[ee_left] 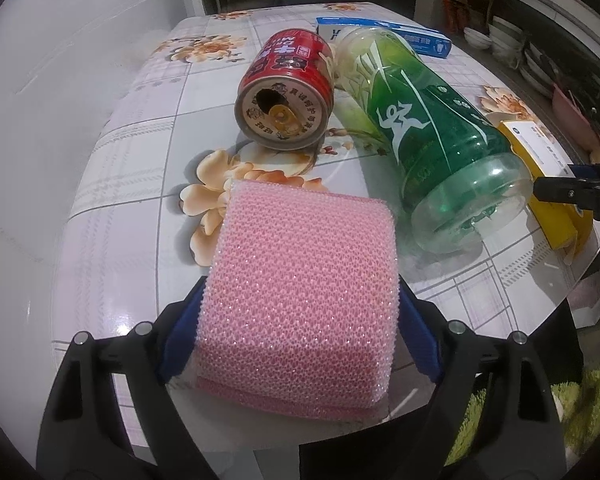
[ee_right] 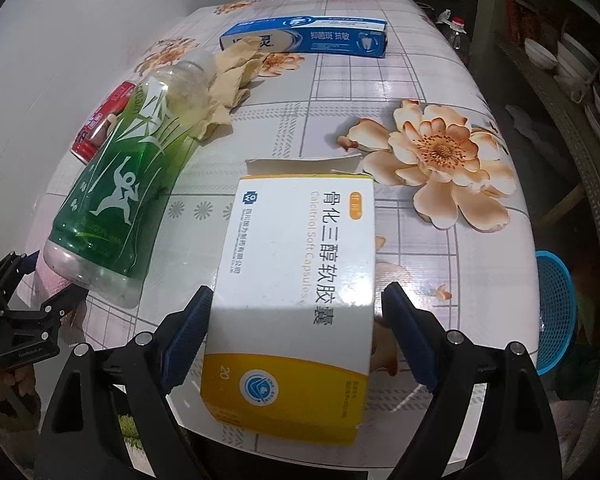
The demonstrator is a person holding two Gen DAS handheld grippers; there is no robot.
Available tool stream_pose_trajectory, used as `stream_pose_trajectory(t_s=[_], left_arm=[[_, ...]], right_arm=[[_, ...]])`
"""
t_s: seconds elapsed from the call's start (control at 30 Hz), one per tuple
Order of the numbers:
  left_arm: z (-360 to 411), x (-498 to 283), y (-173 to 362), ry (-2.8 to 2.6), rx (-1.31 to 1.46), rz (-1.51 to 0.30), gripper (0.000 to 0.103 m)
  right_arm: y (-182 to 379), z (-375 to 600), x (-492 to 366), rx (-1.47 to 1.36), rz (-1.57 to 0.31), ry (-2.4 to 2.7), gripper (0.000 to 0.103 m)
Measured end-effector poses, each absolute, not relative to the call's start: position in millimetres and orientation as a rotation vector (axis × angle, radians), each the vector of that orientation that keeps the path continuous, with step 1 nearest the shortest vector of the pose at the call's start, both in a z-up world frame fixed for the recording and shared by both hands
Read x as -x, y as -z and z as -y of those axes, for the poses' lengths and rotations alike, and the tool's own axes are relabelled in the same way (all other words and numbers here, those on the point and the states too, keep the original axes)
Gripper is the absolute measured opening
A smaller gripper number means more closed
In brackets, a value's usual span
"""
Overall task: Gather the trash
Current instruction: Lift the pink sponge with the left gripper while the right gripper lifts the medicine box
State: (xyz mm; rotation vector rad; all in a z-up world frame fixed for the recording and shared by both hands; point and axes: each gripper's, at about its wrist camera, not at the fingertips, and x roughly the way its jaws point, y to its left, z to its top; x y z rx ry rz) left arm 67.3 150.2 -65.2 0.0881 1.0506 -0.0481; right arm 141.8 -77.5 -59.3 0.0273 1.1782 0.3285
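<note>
Left wrist view shows the left gripper [ee_left: 300,320] straddling a pink sponge [ee_left: 300,300] near the table [ee_left: 112,184] edge, pads seemingly touching its sides, though a firm clamp cannot be told. A red can [ee_left: 286,92] and green bottle [ee_left: 432,136] lie beyond, likely awaiting collection. The right gripper [ee_right: 296,320] brackets a medicine box [ee_right: 296,292], jaws apart with gaps, probably lining up a grasp.

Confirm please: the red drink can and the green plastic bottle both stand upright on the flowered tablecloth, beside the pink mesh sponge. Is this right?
Not quite. The red drink can and the green plastic bottle both lie on their sides, as the left wrist view shows. They are on the flowered tablecloth, beside the pink mesh sponge.
</note>
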Motion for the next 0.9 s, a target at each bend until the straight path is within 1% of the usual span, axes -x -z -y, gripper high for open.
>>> stream_pose_trajectory(t_s=[0.17,0.33,0.9], left_arm=[[-151.8,-68.6,65.1,0.032,-0.081,-1.050,0.081],[-151.3,-68.0,64.5,0.021,-0.089,-1.048,0.081],[-153.8,-65.5,58.7,-0.008,-0.114,-1.024,0.080]], right_arm=[[59.4,79.4,-141.3,-0.031,-1.174,-0.327,0.078],[59.1,79.4,-142.2,-0.030,-1.173,-0.330,0.071],[57.3,80.0,-141.8,-0.036,-1.170,-0.332,0.070]])
